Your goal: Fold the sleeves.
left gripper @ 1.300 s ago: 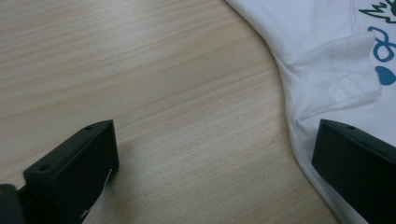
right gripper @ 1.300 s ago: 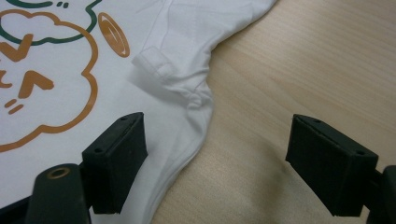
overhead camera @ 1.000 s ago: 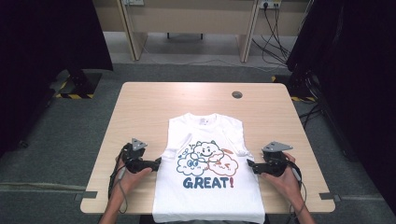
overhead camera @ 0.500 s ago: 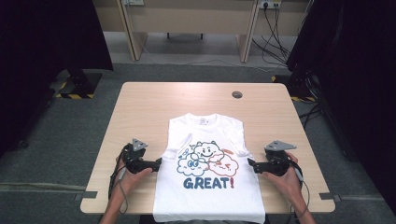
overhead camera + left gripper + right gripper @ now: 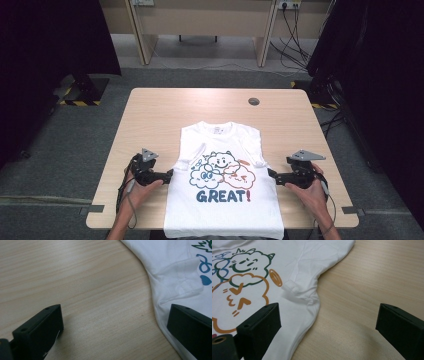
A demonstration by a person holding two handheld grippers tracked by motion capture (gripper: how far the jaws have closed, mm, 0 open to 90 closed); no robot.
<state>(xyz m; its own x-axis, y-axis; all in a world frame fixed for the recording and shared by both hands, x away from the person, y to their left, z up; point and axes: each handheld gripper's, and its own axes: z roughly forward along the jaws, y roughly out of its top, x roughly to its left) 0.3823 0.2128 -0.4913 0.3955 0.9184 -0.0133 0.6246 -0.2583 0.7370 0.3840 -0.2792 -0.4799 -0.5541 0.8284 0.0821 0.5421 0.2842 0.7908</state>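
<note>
A white T-shirt (image 5: 222, 195) printed with cartoon clouds and "GREAT!" lies flat on the wooden table (image 5: 210, 107), both sleeves folded inward. My left gripper (image 5: 170, 175) rests at the shirt's left edge, open. In the left gripper view (image 5: 115, 322) bare wood lies between the jaws, and the shirt (image 5: 180, 270) runs under the right jaw. My right gripper (image 5: 271, 174) sits at the shirt's right edge. Its jaws have just been opening and stand wide in the right gripper view (image 5: 328, 320). The shirt's hem (image 5: 287, 270) lies by the left jaw, gripped by nothing.
A round cable hole (image 5: 254, 101) sits at the table's far right. The shirt's bottom hangs over the near edge. Bare wood surrounds the shirt on the left, right and far sides. Wooden furniture (image 5: 200, 20) and cables (image 5: 295, 35) stand beyond the table.
My right gripper has shifted slightly to the right, away from the shirt's side. The left gripper and the shirt have stayed put.
</note>
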